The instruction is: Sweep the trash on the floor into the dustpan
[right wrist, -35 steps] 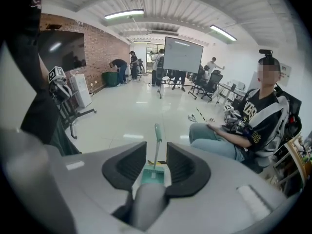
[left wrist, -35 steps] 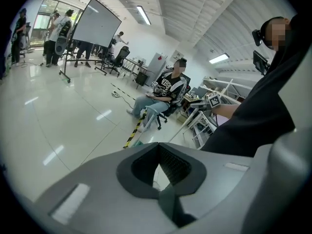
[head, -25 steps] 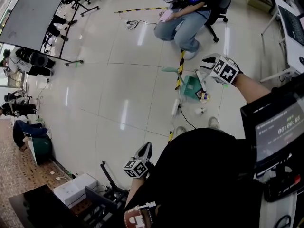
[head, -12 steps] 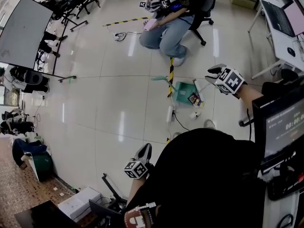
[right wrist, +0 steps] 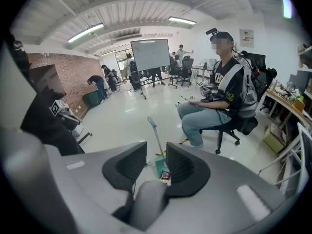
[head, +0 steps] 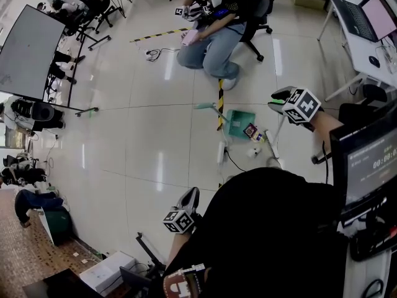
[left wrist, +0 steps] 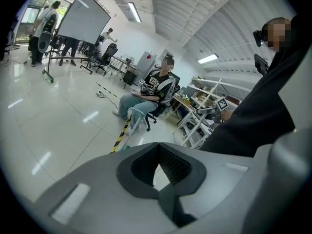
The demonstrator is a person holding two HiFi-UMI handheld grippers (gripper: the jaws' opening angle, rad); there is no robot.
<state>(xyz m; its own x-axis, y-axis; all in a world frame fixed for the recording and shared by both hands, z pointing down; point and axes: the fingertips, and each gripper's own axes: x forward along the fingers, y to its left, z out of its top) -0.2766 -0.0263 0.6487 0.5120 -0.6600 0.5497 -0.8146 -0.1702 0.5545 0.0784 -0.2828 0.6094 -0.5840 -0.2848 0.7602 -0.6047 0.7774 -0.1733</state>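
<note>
Between right jaws, round handle (right wrist: 146,206) (pale)

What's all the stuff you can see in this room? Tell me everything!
Dustpan: one, green, on the floor beside the striped tape.
Packet: one, dark purple, at the dustpan's edge.
Scrap: one, white, on the floor near the dustpan.
Broom: one, white, sloping down to the floor right of the dustpan.
Tape: two strips, yellow and black, one by the dustpan, one farther off.
Power strip: one, white, on the floor left of the scrap.
Seated person: one, blue jeans, on a black chair beyond the dustpan.
Board: one, grey, far left.
Laptop: one, pink screen, on the desk top right.
Left gripper: grey, low at the side, fingers shut, empty.
Right gripper: grey, holding the broom.
</note>
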